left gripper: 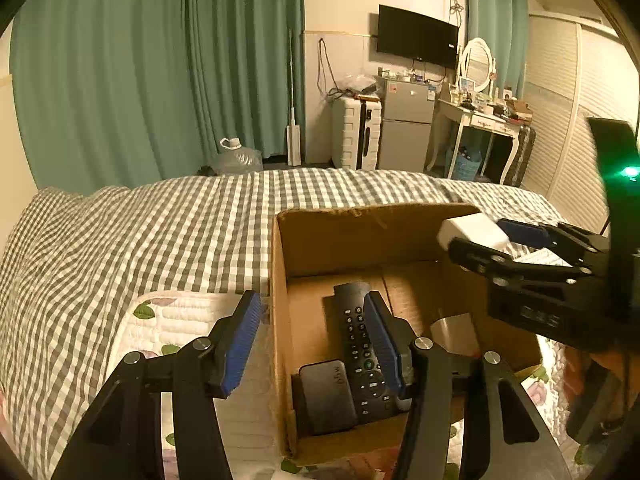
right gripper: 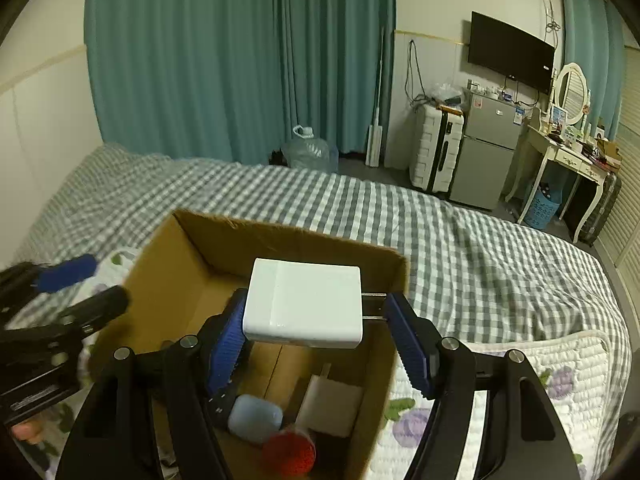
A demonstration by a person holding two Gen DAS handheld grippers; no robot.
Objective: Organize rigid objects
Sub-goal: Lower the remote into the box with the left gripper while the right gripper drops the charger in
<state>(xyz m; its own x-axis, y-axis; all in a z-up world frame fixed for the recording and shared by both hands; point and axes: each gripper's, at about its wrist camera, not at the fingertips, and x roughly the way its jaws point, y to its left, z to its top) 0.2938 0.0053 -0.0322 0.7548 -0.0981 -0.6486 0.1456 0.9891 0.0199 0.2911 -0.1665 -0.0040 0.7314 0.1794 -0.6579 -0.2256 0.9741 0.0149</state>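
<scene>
An open cardboard box sits on the bed. Inside it lie a black remote, a small black device, a pale blue case, a red round thing and a white block. My right gripper is shut on a white plug charger and holds it above the box, prongs to the right. My left gripper is open and empty, straddling the box's left wall; it shows at the left of the right wrist view.
The bed has a grey checked cover and a white floral quilt beneath the box. Beyond the bed stand teal curtains, a water jug, a white suitcase, a small fridge and a dressing table.
</scene>
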